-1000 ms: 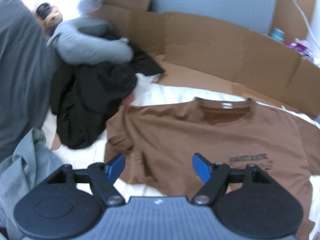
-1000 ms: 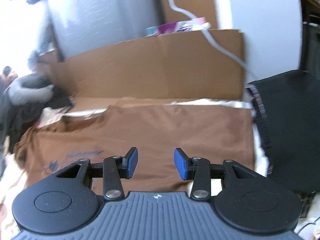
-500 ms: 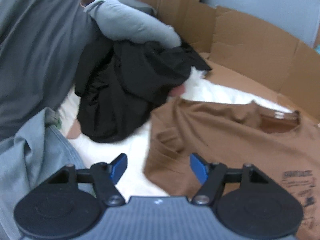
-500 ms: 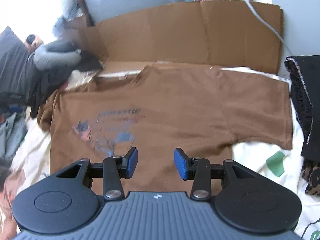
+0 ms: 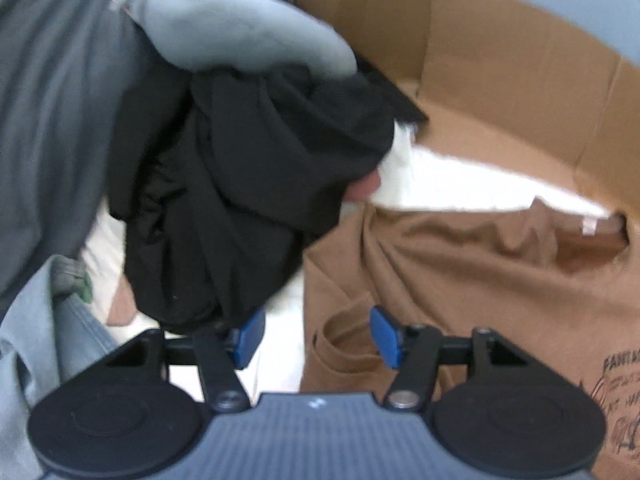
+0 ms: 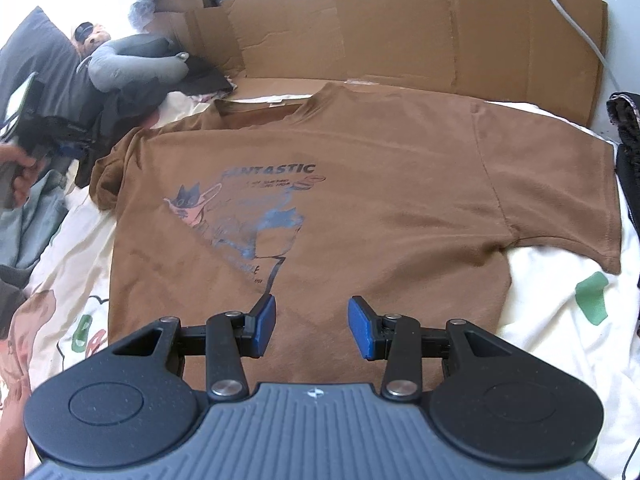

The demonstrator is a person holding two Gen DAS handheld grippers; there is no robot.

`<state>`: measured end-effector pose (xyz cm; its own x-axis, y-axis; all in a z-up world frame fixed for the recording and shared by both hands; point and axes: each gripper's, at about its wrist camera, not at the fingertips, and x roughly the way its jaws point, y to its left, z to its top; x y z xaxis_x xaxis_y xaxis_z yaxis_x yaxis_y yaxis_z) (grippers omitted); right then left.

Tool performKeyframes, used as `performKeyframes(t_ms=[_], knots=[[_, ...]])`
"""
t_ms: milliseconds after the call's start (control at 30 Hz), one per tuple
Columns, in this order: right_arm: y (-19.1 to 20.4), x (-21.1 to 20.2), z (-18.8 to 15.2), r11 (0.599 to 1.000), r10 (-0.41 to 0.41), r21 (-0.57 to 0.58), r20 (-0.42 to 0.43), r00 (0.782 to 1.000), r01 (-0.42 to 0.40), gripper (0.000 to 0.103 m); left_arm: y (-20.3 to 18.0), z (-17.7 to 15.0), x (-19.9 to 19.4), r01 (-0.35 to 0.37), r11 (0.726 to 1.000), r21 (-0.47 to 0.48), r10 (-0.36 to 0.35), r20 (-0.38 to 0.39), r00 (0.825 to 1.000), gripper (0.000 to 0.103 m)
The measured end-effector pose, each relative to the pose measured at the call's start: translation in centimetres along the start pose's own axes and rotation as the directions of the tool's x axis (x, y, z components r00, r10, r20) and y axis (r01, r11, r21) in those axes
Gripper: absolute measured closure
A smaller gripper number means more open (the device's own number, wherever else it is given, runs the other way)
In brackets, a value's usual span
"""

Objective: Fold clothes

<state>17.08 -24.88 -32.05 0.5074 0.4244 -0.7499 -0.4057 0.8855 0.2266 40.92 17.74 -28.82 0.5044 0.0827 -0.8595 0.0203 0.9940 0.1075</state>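
Two views. In our left wrist view, the left gripper [image 5: 316, 336] hangs spread and empty over the brown T-shirt's [image 5: 460, 280] crumpled sleeve, a black garment [image 5: 248, 184] beside it. In our right wrist view, the right gripper [image 6: 312, 326], likewise released, hovers over the shirt's lower half, flat on the bedsheet [image 6: 560, 280], printed "FANTASTIC" [image 6: 276, 169].

I see a cardboard wall [image 6: 392, 28] behind the bed sheet [image 6: 560, 320], a grey neck pillow [image 6: 132, 62] at left, and a white cable [image 6: 576, 20].
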Motion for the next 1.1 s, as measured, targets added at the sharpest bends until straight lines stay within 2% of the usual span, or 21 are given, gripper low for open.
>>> performKeyframes(t_ms=[33, 67, 133, 167, 200, 333, 433, 633, 667, 733, 767, 800, 1000, 1100], knots=[[0.0, 0.0, -0.1, 1.000, 0.003, -0.003, -0.004, 1.000, -0.003, 0.056, -0.3, -0.1, 0.5, -0.013, 0.999, 0.032, 0.013, -0.021, 1.000, 0.044], [0.1, 0.1, -0.1, 1.000, 0.006, -0.006, -0.008, 1.000, -0.006, 0.056, -0.4, -0.2, 0.9, -0.019, 0.998, 0.054, 0.021, -0.040, 0.999, 0.050], [0.1, 0.2, -0.3, 1.000, 0.009, -0.017, -0.017, 1.000, -0.010, 0.056, -0.2, -0.6, 1.1, -0.016, 0.998, 0.061, 0.020, -0.070, 0.997, 0.069], [0.1, 0.2, -0.4, 1.000, 0.006, -0.023, -0.020, 1.000, -0.007, 0.056, 0.0, -0.8, 1.0, -0.019, 0.998, 0.060, 0.024, -0.079, 0.997, 0.085], [0.1, 0.1, -0.5, 1.000, 0.005, -0.025, -0.022, 1.000, -0.006, 0.056, 0.2, -1.1, 0.8, -0.026, 0.998, 0.061, 0.031, -0.083, 0.996, 0.095], [-0.3, 0.2, -0.8, 1.000, 0.005, -0.012, -0.028, 1.000, -0.006, 0.056, 2.0, -2.4, -1.2, -0.083, 0.995, 0.053, 0.085, -0.025, 0.996, 0.099], [-0.4, 0.3, -0.9, 1.000, 0.004, -0.009, -0.030, 1.000, -0.004, 0.056, 3.7, -3.9, -2.1, -0.108, 0.994, 0.009, 0.108, -0.032, 0.994, 0.099], [-0.4, 0.4, -1.1, 1.000, 0.001, -0.013, -0.040, 0.999, -0.002, 0.056, 5.6, -6.8, -2.1, -0.116, 0.993, 0.005, 0.116, -0.088, 0.989, 0.091], [-0.4, 0.5, -1.1, 1.000, 0.000, -0.016, -0.042, 0.999, -0.001, 0.056, 5.8, -6.9, -2.2, -0.124, 0.992, 0.010, 0.125, -0.090, 0.988, 0.084], [-0.3, 0.5, -1.2, 1.000, -0.002, -0.019, -0.044, 0.999, 0.001, 0.056, 6.3, -6.7, -2.7, -0.126, 0.992, 0.008, 0.127, -0.067, 0.990, 0.065], [-0.3, 0.6, -1.2, 1.000, -0.003, -0.019, -0.044, 0.999, 0.003, 0.056, 6.5, -6.6, -3.0, -0.128, 0.992, 0.007, 0.128, -0.051, 0.990, 0.050], [-0.2, 0.6, -1.2, 1.000, -0.003, -0.017, -0.040, 0.999, 0.003, 0.056, 6.8, -6.4, -3.2, -0.132, 0.991, 0.005, 0.132, -0.034, 0.991, 0.041], [0.7, 0.5, -0.6, 1.000, 0.021, -0.018, -0.013, 1.000, -0.022, 0.056, 7.9, -4.5, -1.8, -0.087, 0.995, -0.039, 0.087, -0.003, 0.996, 0.041], [1.6, 0.7, -0.1, 0.997, 0.067, -0.037, -0.013, 0.998, -0.068, 0.056, 8.2, -4.1, -0.5, -0.054, 0.997, -0.052, 0.055, 0.011, 0.998, 0.040]])
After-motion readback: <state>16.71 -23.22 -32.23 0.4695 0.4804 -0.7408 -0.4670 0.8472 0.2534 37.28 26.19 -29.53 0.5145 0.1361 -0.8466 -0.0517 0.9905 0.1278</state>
